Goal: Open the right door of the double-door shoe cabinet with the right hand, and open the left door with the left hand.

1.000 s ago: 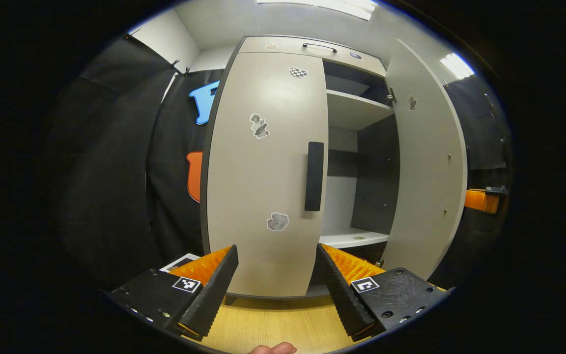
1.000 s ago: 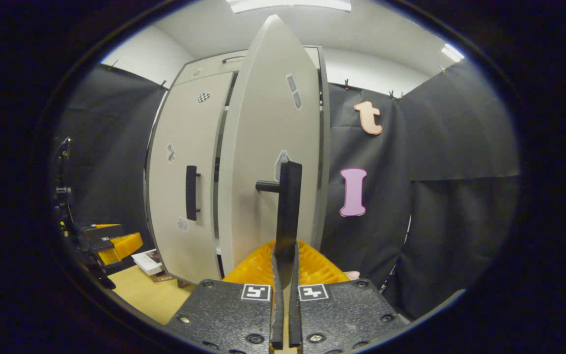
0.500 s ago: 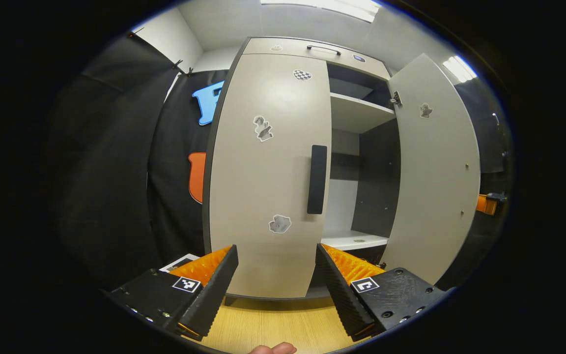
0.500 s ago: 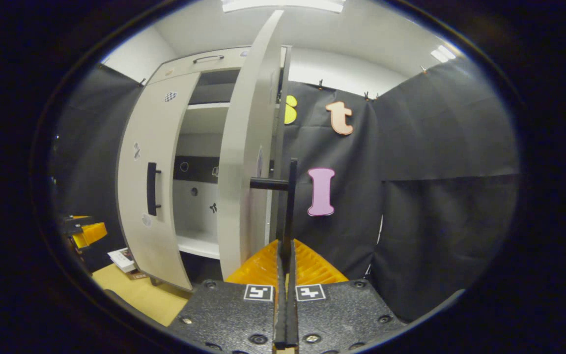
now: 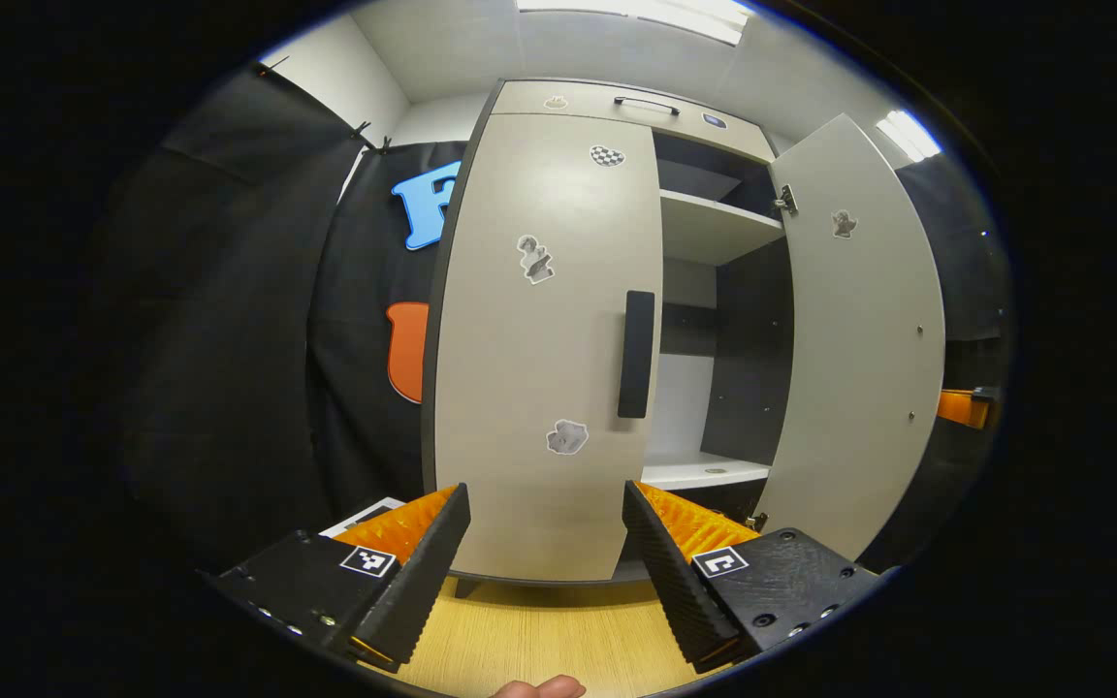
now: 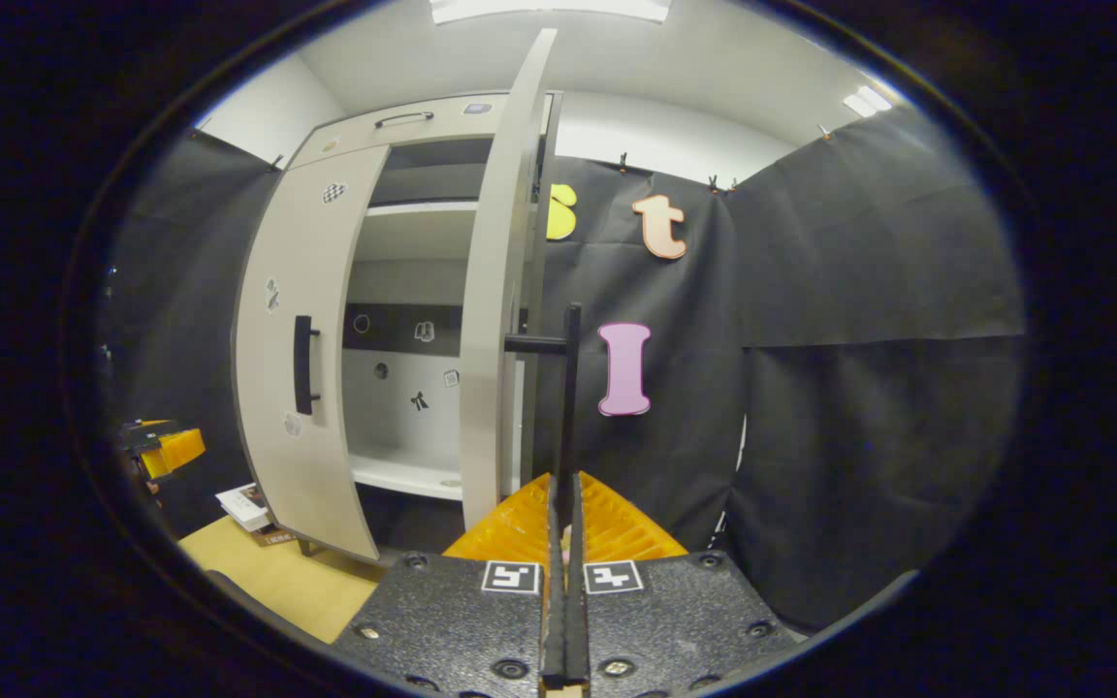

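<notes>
Pale, rigid board, the left door [image 5: 539, 349] stands closed and should swing lightly by its dark bar handle [image 5: 636, 354], toward which the left hand-held gripper [image 5: 547, 543] gapes empty, while the right hand-held gripper [image 6: 563, 543] clamps the open right door's handle [image 6: 570, 388].

1. We see open space between the shut left door [image 5: 539, 339] and our left gripper [image 5: 547, 543], its fingers spread.
2. Right of that door, the cabinet's bay stands open, bounded by the swung-out right door [image 5: 859, 330].
</notes>
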Tool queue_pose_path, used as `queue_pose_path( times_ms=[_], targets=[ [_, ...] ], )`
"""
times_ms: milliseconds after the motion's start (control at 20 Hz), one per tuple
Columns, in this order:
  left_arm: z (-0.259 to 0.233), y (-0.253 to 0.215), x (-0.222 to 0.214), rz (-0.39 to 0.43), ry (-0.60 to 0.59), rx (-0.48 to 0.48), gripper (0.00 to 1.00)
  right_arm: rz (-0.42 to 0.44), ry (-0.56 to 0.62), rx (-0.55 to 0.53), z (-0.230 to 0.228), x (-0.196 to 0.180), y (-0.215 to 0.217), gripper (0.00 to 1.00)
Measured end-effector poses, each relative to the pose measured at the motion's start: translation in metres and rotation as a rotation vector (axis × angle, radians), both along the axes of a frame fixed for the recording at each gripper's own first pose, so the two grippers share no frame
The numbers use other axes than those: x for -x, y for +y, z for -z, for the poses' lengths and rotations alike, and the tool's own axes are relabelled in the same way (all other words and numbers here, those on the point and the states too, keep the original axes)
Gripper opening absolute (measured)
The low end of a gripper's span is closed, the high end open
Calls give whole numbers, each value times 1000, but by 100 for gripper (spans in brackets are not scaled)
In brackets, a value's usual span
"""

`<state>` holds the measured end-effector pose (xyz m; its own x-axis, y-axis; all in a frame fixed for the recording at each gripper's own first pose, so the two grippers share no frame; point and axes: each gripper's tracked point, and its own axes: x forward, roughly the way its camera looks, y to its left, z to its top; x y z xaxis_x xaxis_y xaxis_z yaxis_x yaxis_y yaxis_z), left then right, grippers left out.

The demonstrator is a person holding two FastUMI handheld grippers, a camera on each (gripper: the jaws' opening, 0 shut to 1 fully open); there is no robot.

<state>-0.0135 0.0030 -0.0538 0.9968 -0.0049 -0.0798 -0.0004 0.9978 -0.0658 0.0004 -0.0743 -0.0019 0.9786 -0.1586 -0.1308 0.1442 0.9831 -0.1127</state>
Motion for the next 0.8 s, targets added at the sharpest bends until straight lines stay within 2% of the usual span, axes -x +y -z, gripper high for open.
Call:
queue_pose_path(
  times_ms=[150, 350, 700, 800],
  targets=[
    [-2, 0, -1, 1, -12, 8, 95, 15, -60, 43, -17, 7, 3, 4],
    [-4, -7, -5, 27, -17, 19, 95, -103, -74, -10, -12, -5, 40, 4],
    [-12, -7, 7, 30, -38, -21, 95, -143, -81, -59, -3, -21, 64, 5],
    [-13, -8, 8, 29, -38, -22, 95, -157, -90, -73, -3, -26, 70, 38]
  ],
)
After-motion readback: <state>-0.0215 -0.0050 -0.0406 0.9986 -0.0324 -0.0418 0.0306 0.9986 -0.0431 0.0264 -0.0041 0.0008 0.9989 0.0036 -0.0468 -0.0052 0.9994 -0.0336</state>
